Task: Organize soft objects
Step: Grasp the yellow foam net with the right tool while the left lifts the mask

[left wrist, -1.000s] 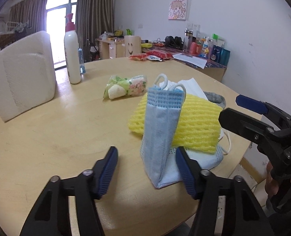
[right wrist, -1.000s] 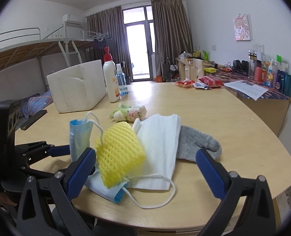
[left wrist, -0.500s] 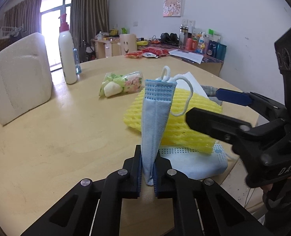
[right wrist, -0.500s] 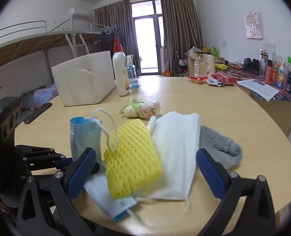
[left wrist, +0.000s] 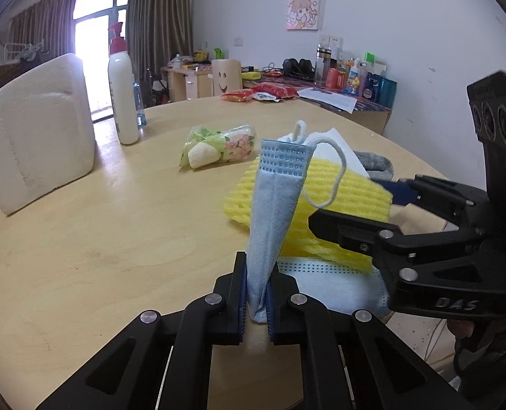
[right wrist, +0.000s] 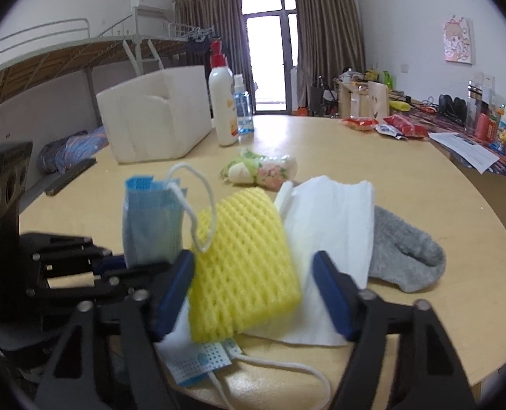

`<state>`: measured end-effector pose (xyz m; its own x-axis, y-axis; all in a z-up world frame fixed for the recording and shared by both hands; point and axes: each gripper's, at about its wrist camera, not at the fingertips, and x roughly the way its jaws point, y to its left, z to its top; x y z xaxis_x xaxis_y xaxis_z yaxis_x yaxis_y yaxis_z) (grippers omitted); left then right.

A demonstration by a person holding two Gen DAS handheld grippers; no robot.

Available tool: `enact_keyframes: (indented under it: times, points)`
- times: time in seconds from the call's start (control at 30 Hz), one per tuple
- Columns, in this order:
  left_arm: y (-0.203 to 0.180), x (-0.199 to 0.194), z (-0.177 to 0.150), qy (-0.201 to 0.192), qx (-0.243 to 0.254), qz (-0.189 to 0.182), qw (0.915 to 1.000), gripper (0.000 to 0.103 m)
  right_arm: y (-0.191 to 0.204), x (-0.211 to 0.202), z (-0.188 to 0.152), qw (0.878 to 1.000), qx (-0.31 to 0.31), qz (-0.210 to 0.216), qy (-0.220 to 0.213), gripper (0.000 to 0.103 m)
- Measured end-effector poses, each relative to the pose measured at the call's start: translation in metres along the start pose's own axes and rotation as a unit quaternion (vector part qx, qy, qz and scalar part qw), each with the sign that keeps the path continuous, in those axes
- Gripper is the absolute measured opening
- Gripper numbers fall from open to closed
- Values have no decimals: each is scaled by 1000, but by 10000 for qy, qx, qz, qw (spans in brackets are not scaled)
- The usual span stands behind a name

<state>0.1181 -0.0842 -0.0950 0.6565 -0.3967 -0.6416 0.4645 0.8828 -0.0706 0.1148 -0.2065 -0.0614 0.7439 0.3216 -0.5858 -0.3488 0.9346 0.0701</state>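
A folded blue face mask (left wrist: 277, 205) stands upright with my left gripper (left wrist: 255, 294) shut on its lower end. Behind it lies a yellow foam net (left wrist: 348, 191) on top of a second blue mask (left wrist: 331, 283), a white mask (right wrist: 331, 225) and a grey sock (right wrist: 403, 259). My right gripper (right wrist: 253, 290) straddles the yellow foam net (right wrist: 242, 266), its jaws closing. The left pad is at the net's side, while the right pad stands a little clear of it. In the left wrist view the right gripper (left wrist: 355, 205) reaches in from the right.
The round wooden table (left wrist: 99, 239) also holds a floral packet (left wrist: 218, 145), a white foam box (left wrist: 34, 136) and a lotion bottle (left wrist: 123, 85) with a small water bottle behind it. Red snack packets (right wrist: 389, 126) lie at the far edge. The pile sits near the table's rim.
My left gripper closed on the blue mask and has held it upright since. The right gripper moved in over the pile and its jaws narrowed around the yellow foam net.
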Motion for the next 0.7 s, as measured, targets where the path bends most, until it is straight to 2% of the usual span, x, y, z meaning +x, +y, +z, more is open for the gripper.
enact_keyframes:
  times: [0.03,0.13,0.17,0.27,0.3,0.7]
  points:
    - [1,-1,0,-3,-5,-1,10000,10,1,1,-1,10000,-29,-28,27,63]
    - [1,-2,0,-20,-25,3,10000,10,2,4,-2,9999,-58,-65,84,60]
    - [1,-2,1,-26,-27,15,10000,10,3,4,-2,9999,-68,-56,80,50]
    - [1,-2,0,-30,-34,23,10000,10,6,2,-3,9998,-166,-39,87,32]
    - [1,-2,0,-26,-46,20,10000,10,7,1,-4,9997,-218,-13,100,29]
    - [5,-10,1,-150,-90,46,9998,10,-3,-18,1,9996,61,8,-284,19]
